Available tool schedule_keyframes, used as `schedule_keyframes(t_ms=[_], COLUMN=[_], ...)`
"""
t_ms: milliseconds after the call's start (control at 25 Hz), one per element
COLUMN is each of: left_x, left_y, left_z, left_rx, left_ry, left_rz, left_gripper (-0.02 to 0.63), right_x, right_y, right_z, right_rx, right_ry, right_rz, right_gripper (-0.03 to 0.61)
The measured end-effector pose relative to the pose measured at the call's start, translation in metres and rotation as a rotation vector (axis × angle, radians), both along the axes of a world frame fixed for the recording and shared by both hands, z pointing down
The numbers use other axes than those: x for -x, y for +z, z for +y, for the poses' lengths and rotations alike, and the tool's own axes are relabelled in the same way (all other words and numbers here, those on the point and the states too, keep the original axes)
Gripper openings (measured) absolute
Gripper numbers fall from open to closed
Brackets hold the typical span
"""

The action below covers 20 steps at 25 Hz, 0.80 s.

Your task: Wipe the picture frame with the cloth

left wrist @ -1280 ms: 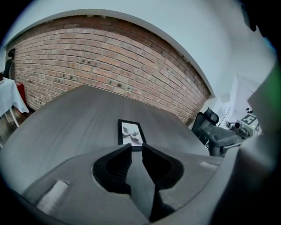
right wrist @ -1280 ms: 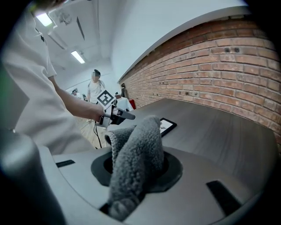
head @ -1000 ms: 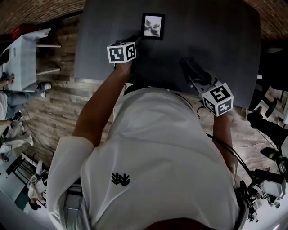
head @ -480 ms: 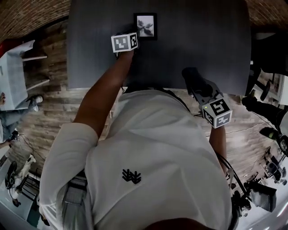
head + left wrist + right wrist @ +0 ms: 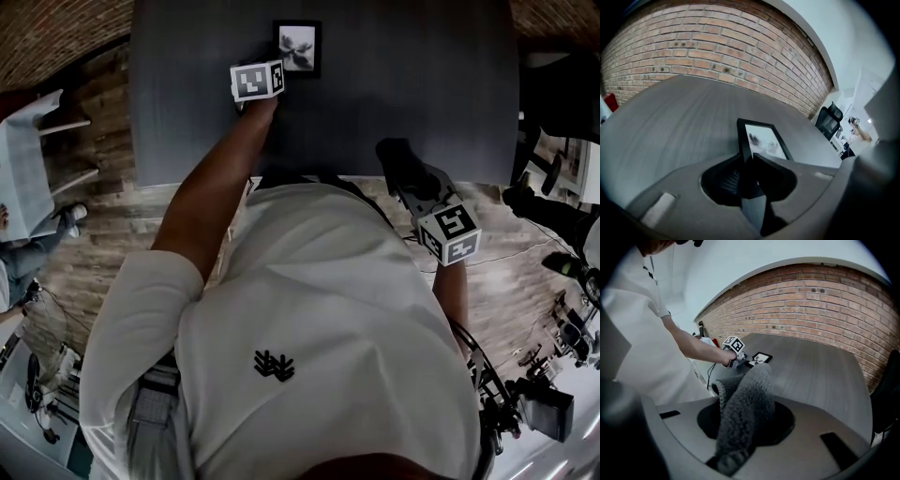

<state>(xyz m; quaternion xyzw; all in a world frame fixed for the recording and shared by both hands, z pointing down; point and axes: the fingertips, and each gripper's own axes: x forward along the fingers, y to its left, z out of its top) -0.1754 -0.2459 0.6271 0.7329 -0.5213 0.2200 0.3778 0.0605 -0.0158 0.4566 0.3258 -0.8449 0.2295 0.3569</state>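
Note:
A small black picture frame (image 5: pixel 297 47) with a pale print lies flat on the dark grey table (image 5: pixel 422 84), near its far side. My left gripper (image 5: pixel 277 72) reaches its near left corner. In the left gripper view the frame (image 5: pixel 761 140) has its left edge between the jaws of the gripper (image 5: pixel 750 161), which have just been closing and now pinch it. My right gripper (image 5: pixel 412 183) hovers at the table's near edge, shut on a fluffy grey cloth (image 5: pixel 745 408) that drapes over its jaws. From the right gripper view the frame (image 5: pixel 760 357) and left gripper (image 5: pixel 733 347) are far off.
A brick wall (image 5: pixel 708 51) rises behind the table. A white table (image 5: pixel 23 169) stands on the wooden floor to the left. A black office chair (image 5: pixel 828 119) and cabled equipment (image 5: pixel 534 394) are on the right.
The left gripper has moved up to the frame's near left corner and taken its edge between the jaws. The right gripper with the cloth stays near the table's front edge.

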Motion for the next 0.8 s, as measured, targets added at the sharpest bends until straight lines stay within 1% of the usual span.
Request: schedule_keyframes(t_ms=[160,360,480,560,680,800], left_x=[0.0,0.009,-0.009,-0.015,-0.017,-0.04], left_y=[-0.006,-0.022,-0.036,-0.044,-0.059,-0.08], left_z=[0.017,0.048,0.057,0.059,0.072,0.097], left_rx=[0.029,0.026,0.013,0.006,-0.014,-0.045], left_ry=[0.008,0.007,0.019,0.03,0.043,0.051], left_rz=[0.008,0.07,0.098,0.106,0.129,0.147], left_gripper=[0.077,0.075,0.074,0.074,0.074,0.074], right_x=[0.003,0.015,0.007,0.01,0.031,0.034], right_y=[-0.003,-0.006,-0.005,-0.004,-0.01,-0.019], right_z=[-0.005,-0.012,-0.031,-0.051,-0.071,-0.076], right_rx=[-0.018,-0.042,-0.055,-0.063,-0.097,-0.147], right_ry=[-0.022,-0.062,-0.106,-0.149,-0.236,-0.35], right_rz=[-0.005,-0.026,-0.049,-0.067,-0.09,-0.097], right_gripper=[0.089,0.09,0.089,0.089,0.089,0.089])
